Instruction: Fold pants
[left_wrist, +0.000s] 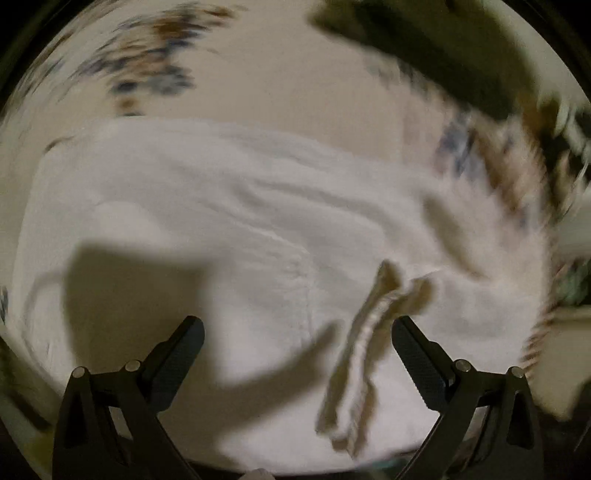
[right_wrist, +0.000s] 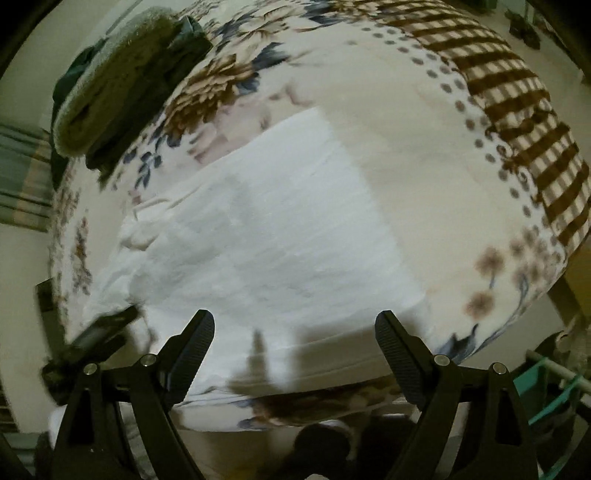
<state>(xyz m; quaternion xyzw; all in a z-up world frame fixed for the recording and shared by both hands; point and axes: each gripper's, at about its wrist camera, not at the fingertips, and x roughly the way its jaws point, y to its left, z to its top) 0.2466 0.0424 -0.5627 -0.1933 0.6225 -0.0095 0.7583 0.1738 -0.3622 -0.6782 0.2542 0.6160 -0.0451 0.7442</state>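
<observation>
White pants (left_wrist: 229, 229) lie spread on a flowered blanket, filling most of the left wrist view, which is motion-blurred. A pale drawstring or tag (left_wrist: 365, 347) lies on them between my left fingers. My left gripper (left_wrist: 297, 332) is open and empty just above the cloth. In the right wrist view the pants (right_wrist: 280, 236) lie flat ahead, their near edge under the fingers. My right gripper (right_wrist: 295, 328) is open and empty above that edge. My left gripper's black tip (right_wrist: 99, 332) shows at the left over the pants' bunched end.
The flowered blanket (right_wrist: 424, 147) with a brown checked border (right_wrist: 517, 110) covers the bed. A dark green folded pile (right_wrist: 122, 81) sits at the far left corner. The bed edge and floor lie to the right, with a teal rack (right_wrist: 554, 391) below.
</observation>
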